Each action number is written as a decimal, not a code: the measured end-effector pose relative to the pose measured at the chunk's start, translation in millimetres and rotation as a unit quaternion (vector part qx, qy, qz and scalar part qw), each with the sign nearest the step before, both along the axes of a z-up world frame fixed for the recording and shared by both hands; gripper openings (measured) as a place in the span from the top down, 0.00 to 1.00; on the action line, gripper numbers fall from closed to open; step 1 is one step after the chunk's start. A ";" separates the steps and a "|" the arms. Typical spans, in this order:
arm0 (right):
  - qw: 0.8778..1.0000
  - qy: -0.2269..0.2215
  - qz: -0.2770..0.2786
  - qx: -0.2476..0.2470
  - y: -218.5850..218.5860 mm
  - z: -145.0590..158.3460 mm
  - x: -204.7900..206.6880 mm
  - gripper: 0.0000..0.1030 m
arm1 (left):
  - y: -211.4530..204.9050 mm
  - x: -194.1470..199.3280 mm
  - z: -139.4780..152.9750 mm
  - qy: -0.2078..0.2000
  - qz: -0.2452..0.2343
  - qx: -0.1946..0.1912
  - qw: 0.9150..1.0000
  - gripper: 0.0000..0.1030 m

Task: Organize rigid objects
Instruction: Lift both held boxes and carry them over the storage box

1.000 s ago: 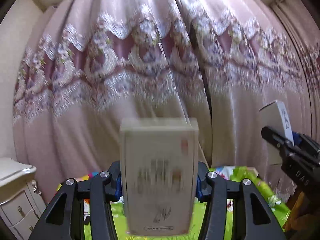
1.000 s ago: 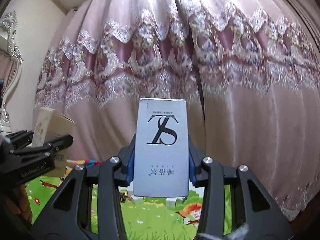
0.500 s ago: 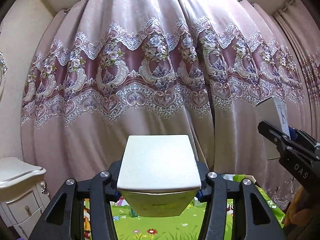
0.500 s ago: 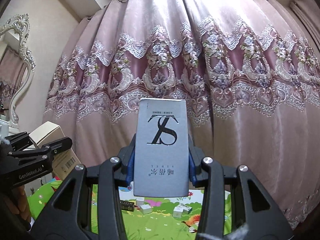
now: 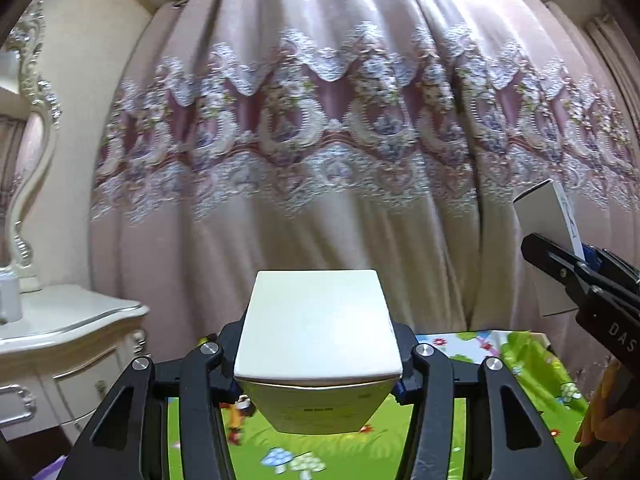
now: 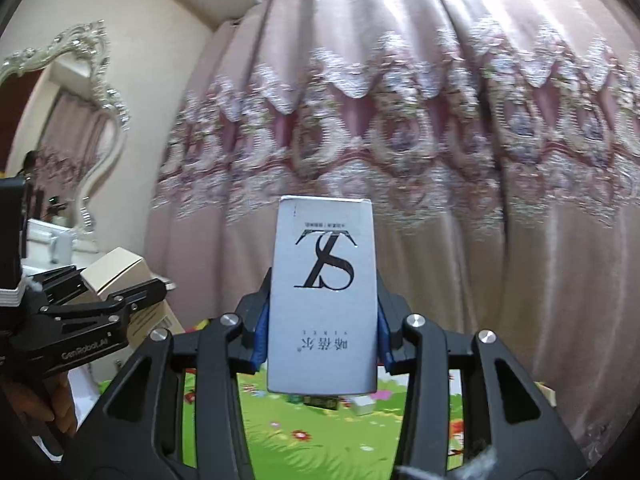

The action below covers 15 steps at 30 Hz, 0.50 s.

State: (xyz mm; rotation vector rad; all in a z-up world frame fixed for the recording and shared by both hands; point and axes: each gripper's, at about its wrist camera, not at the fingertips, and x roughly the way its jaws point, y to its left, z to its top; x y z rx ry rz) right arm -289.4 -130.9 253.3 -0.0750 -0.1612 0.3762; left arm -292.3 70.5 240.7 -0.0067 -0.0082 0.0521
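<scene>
My left gripper [image 5: 318, 364] is shut on a cream cardboard box [image 5: 316, 320], held level above the floor with its plain top face towards the camera. My right gripper [image 6: 322, 340] is shut on a tall grey-blue box [image 6: 324, 292] printed with large dark letters; blue pads press on its sides. In the left wrist view the right gripper [image 5: 576, 268] and its grey-blue box [image 5: 542, 216] show at the right edge. In the right wrist view the left gripper [image 6: 108, 304] with the cream box [image 6: 114, 270] sits at the left edge, a hand beneath it.
A pink lace-trimmed curtain [image 5: 340, 140] fills the background. A white dresser [image 5: 64, 320] with an ornate mirror [image 6: 68, 120] stands at the left. A green cartoon play mat [image 5: 340, 452] lies below, with small boxes [image 6: 362, 402] on it near the curtain.
Both views have swung left, so the dresser and the mirror come further into view. The cream box tipped from showing its printed face to showing its plain top. Both boxes stay gripped.
</scene>
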 end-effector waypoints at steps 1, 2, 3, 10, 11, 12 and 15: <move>1.000 0.001 0.012 -0.005 7.8 -0.4 -0.2 0.56 | 5.3 -1.8 -0.9 0.001 0.007 -0.003 1.000 0.49; 1.000 0.002 0.022 -0.008 13.4 -0.8 0.1 0.56 | 13.4 -4.9 -2.4 0.003 0.016 -0.006 1.000 0.49; 0.999 0.005 0.035 -0.011 20.6 -1.1 0.2 0.56 | 20.4 -7.4 -4.1 0.007 0.025 -0.007 1.000 0.49; 0.988 0.045 0.139 -0.047 74.7 -4.6 4.0 0.56 | 65.9 -25.3 -19.9 0.062 0.066 -0.027 0.996 0.49; 0.985 0.055 0.157 -0.055 84.6 -5.8 5.1 0.56 | 70.7 -28.0 -22.9 0.070 0.071 -0.028 0.995 0.49; 0.981 0.065 0.171 -0.062 94.6 -7.0 6.3 0.56 | 78.5 -32.6 -27.1 0.082 0.081 -0.031 0.993 0.49; 0.970 0.093 0.210 -0.083 122.0 -14.6 8.3 0.56 | 98.8 -42.9 -39.8 0.113 0.104 -0.046 0.987 0.49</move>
